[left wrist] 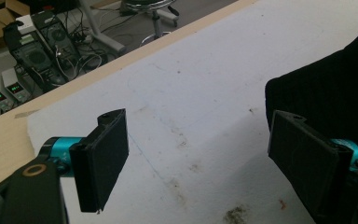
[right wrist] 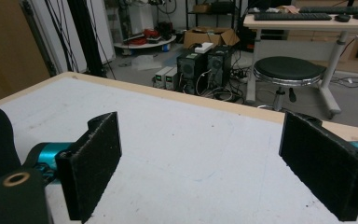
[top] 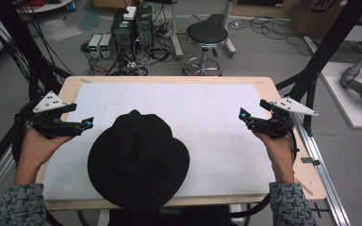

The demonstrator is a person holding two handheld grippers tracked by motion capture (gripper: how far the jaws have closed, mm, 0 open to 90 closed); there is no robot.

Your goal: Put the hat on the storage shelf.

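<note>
a stained white sheet (top: 217, 122) covers the wooden worktop (top: 169, 79) — stool (top: 207, 35) and power supplies (top: 101, 44) on the floor beyond. left tool (top: 88, 123) and right tool (top: 242, 113) both gape, empty, either side of a black hat (top: 138, 162).

Black hat (top: 138, 160), grey tweed sleeves (top: 21, 205), black-jawed grippers.

Hat (top: 138, 162) on table (top: 169, 80) near edge (grippers flanking); stool (top: 207, 34) behind table.

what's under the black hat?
The black hat sits crown-up on the white mat, its brim flat on it. Whatever lies beneath the crown is covered; I cannot tell.
</note>
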